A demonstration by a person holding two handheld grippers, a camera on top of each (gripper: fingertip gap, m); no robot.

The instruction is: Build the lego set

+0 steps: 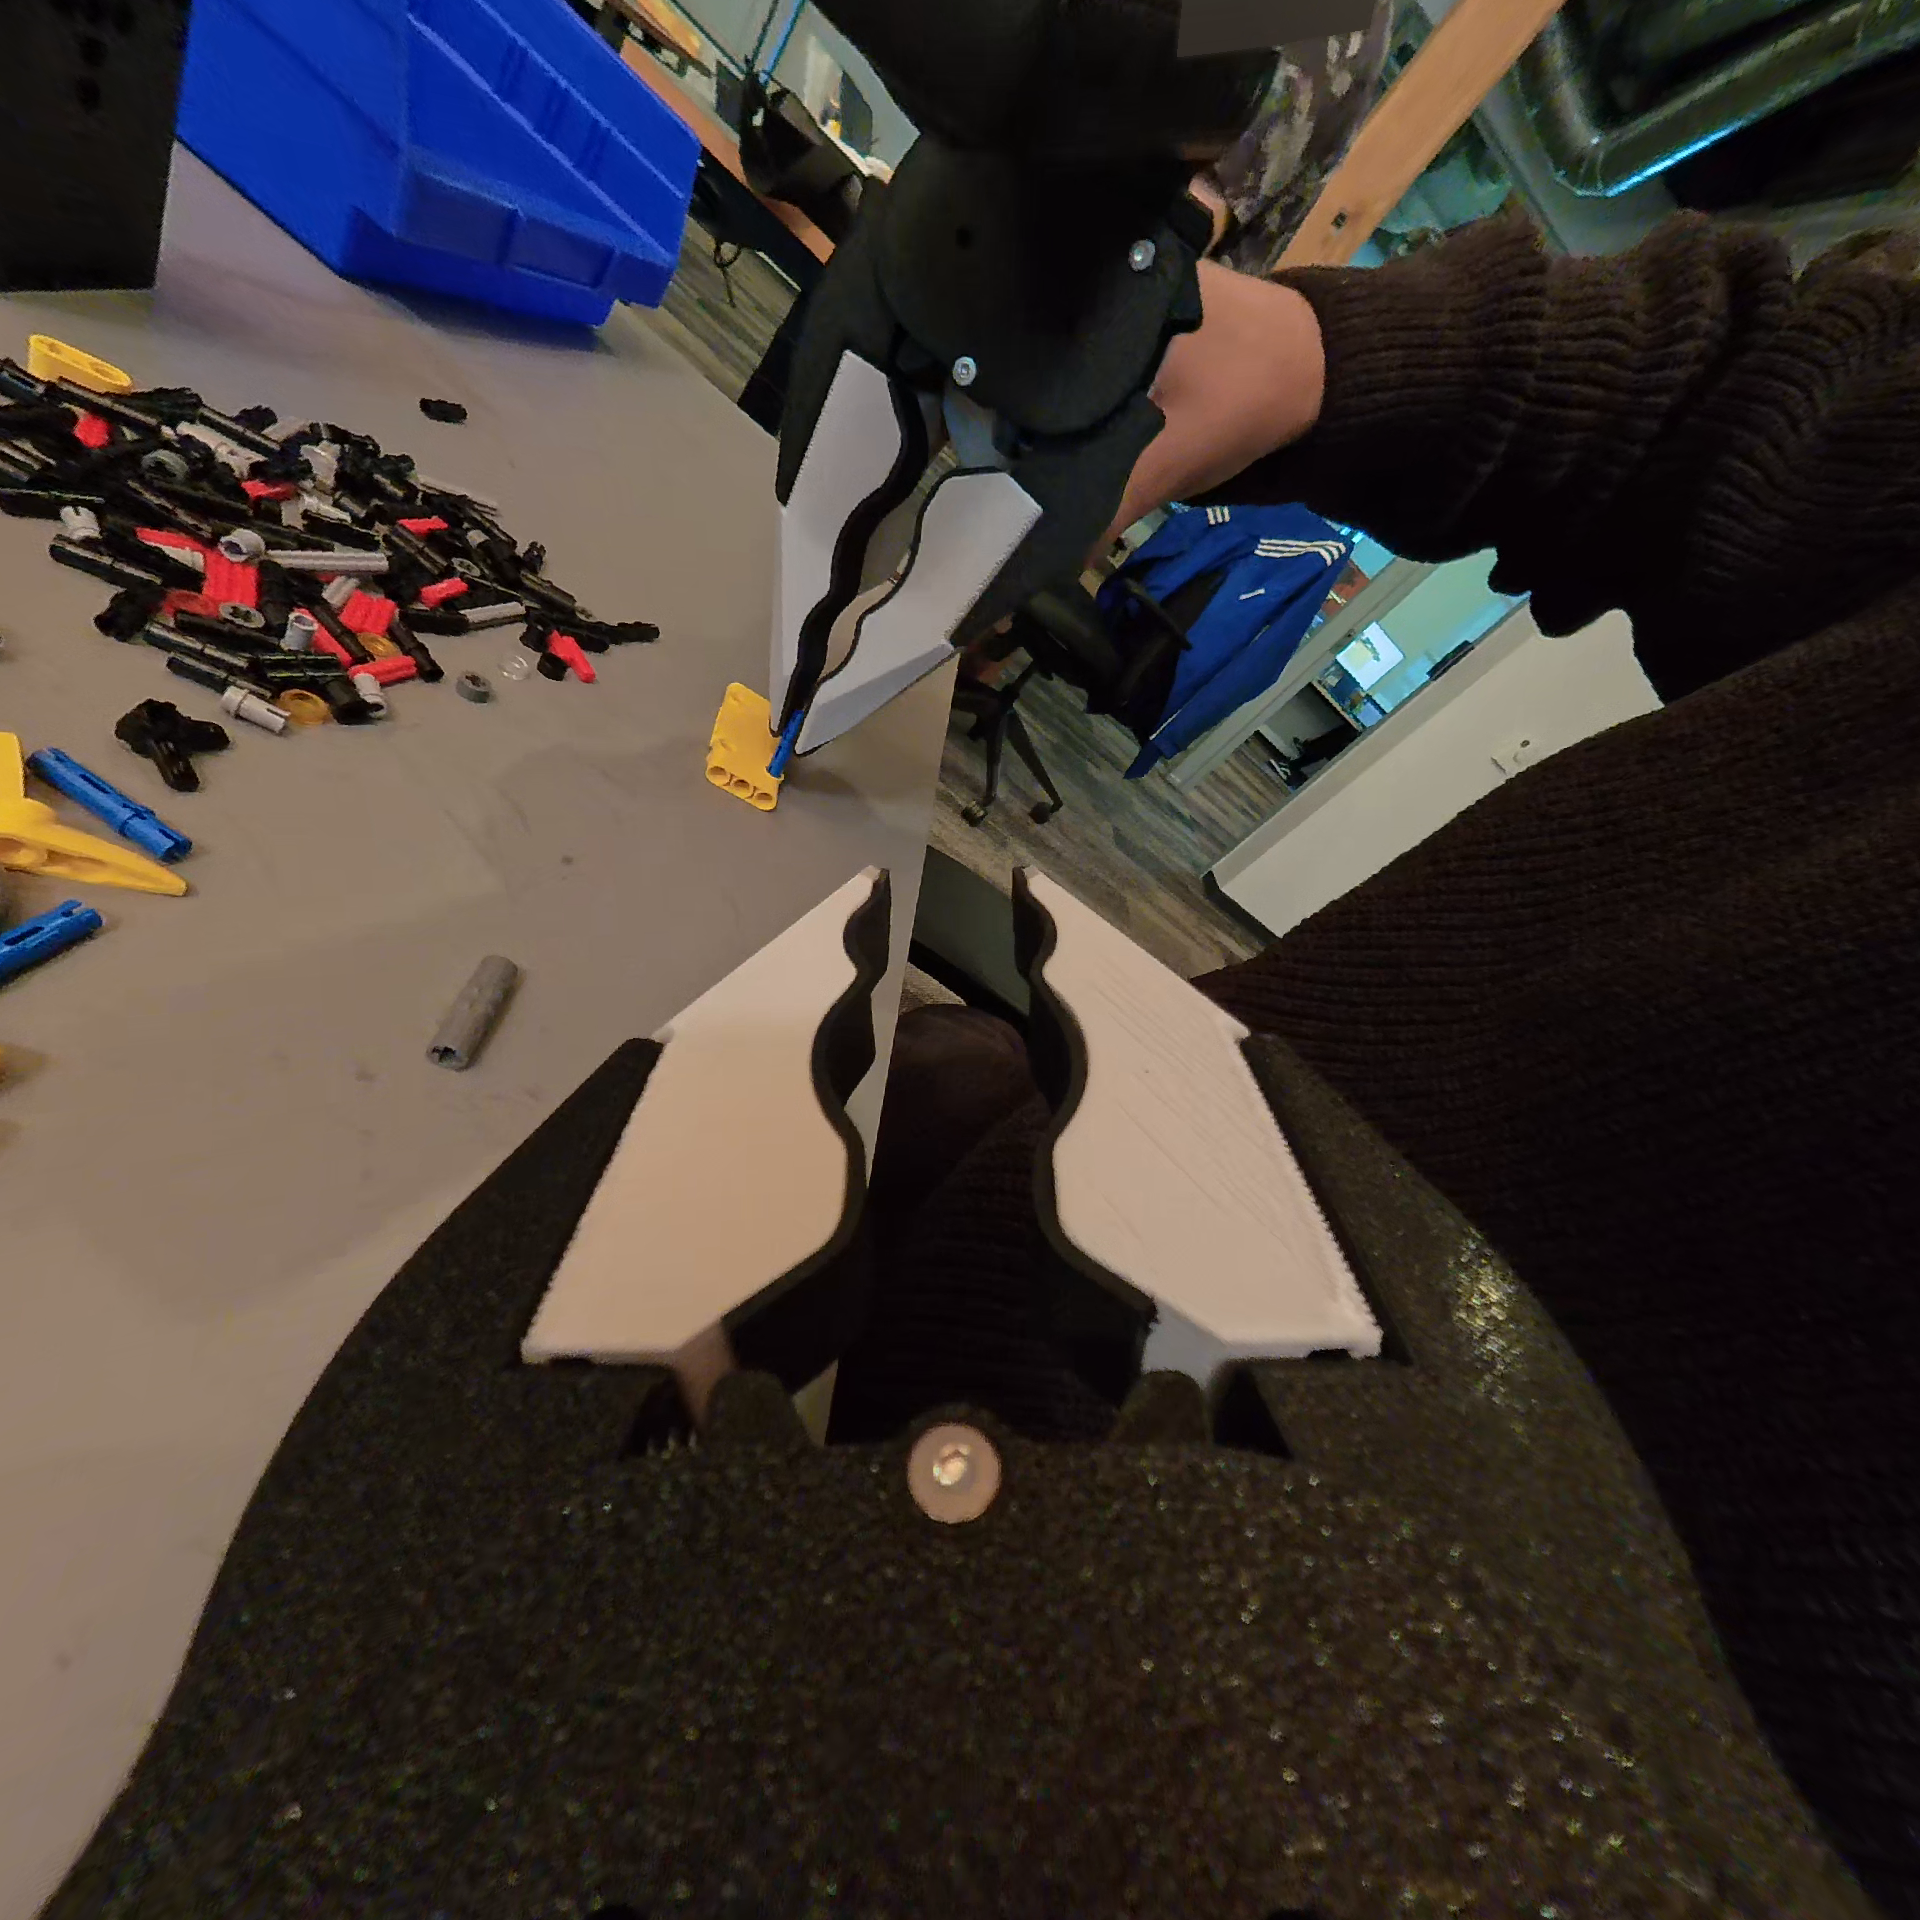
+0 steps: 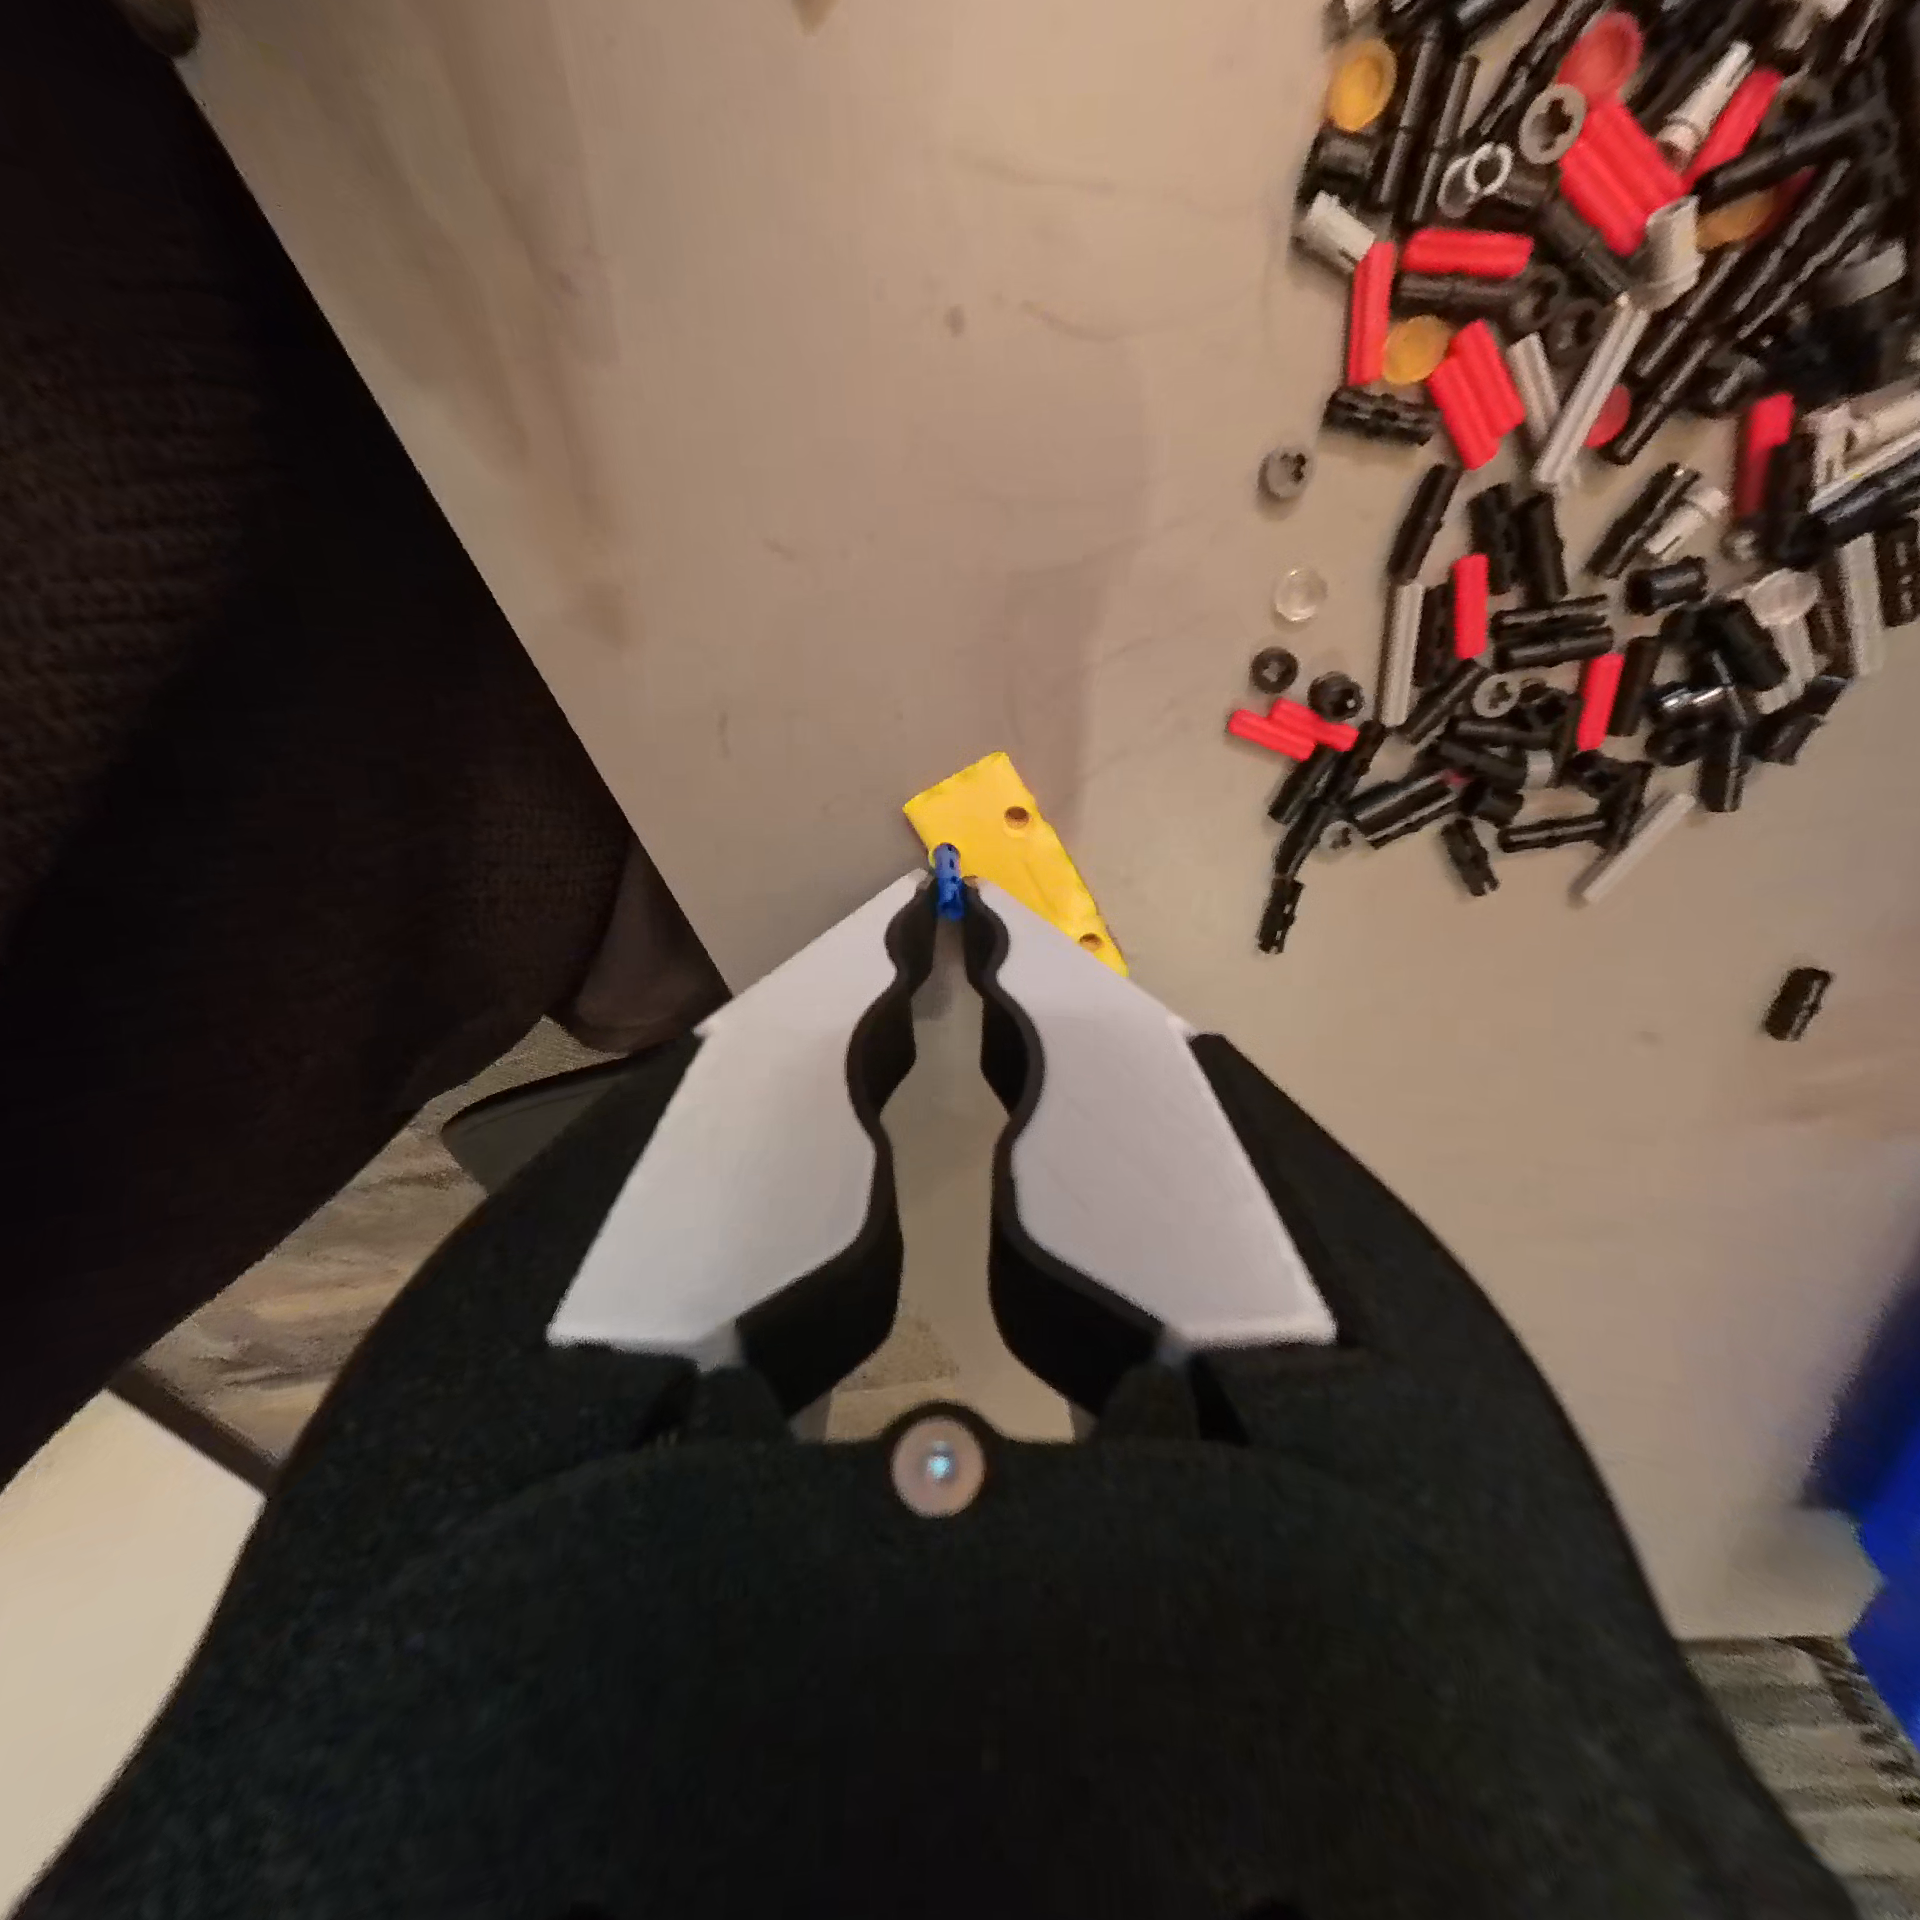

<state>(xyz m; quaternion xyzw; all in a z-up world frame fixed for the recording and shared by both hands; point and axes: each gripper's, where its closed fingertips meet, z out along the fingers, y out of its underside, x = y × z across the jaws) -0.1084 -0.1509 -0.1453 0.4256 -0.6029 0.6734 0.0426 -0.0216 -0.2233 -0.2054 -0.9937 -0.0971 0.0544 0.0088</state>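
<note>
My right gripper (image 2: 948, 896) is shut on a small blue pin (image 2: 948, 881), its tip pointing at a yellow holed block (image 2: 1006, 831) near the edge of the grey table (image 2: 831, 416). In the left wrist view the right gripper (image 1: 792, 732) holds the blue pin (image 1: 781, 750) down against the yellow block (image 1: 740, 750). My left gripper (image 1: 951, 883) is open and empty, hovering over the table's edge, apart from the block.
A pile of black, red and grey building parts (image 1: 270, 561) lies on the table (image 1: 416, 1039), also in the right wrist view (image 2: 1621, 416). A loose grey connector (image 1: 473, 1013), blue pins (image 1: 109, 802) and yellow pieces (image 1: 73, 842) lie left. A blue bin (image 1: 436, 156) stands behind. The gap from one gripper's tips to the other's is roughly 12 centimetres.
</note>
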